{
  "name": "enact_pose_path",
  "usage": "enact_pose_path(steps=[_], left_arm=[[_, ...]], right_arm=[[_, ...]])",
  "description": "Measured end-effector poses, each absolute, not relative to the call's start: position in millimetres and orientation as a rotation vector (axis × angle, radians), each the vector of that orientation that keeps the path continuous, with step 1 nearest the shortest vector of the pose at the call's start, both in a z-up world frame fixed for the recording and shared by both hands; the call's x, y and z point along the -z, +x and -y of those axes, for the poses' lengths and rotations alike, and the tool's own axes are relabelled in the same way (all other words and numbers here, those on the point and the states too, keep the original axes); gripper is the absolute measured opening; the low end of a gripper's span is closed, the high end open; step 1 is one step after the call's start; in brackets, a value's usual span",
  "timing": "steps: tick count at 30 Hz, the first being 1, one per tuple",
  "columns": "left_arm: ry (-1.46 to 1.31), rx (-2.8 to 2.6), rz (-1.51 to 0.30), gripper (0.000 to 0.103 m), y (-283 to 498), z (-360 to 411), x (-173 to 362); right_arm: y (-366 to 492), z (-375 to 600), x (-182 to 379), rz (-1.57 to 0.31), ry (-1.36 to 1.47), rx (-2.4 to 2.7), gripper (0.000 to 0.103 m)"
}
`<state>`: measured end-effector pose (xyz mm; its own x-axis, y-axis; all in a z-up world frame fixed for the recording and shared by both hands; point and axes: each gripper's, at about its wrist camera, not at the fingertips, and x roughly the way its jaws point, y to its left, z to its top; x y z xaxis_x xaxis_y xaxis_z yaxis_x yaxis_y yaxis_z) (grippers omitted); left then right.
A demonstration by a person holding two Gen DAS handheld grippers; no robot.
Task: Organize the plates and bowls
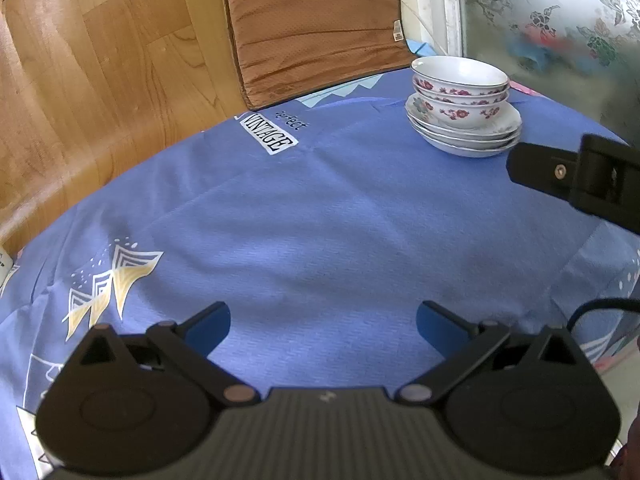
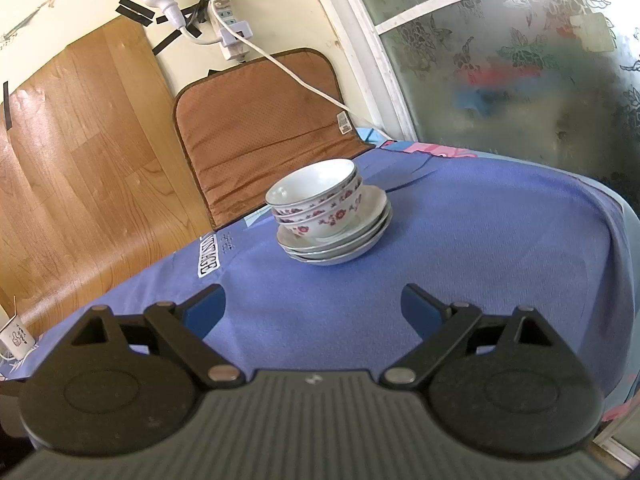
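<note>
Bowls [image 2: 316,196] with red flower print sit nested, three as far as I can count, on a pile of shallow white plates [image 2: 340,240], and the whole stack stands near the far edge of the table [image 2: 480,240], which is draped in a blue printed cloth, toward its far right corner in the left wrist view. Nothing else of the task lies loose on the cloth. The top bowl looks empty; what the lower ones hold is hidden by nesting.

Left gripper [image 1: 323,322] hangs over the near middle of the table, jaws spread wide with nothing between them. Right gripper [image 2: 313,308] points at the stack from the near side, jaws likewise apart and empty, well clear of the crockery.

Judging by this, the sorting looks essentially finished; any next move would call only for squaring the pile.
</note>
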<state>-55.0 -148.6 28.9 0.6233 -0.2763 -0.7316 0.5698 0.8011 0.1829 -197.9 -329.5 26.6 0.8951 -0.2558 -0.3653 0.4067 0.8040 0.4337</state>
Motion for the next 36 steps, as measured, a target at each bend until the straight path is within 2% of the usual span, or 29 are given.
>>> enact_pose_path(steps=[36], left_arm=[[0.433, 0.504, -0.750, 0.103, -55.4, 151.7, -27.8]], right_arm=[[-197.8, 329.9, -26.5, -0.300, 0.530, 0.360, 0.096]])
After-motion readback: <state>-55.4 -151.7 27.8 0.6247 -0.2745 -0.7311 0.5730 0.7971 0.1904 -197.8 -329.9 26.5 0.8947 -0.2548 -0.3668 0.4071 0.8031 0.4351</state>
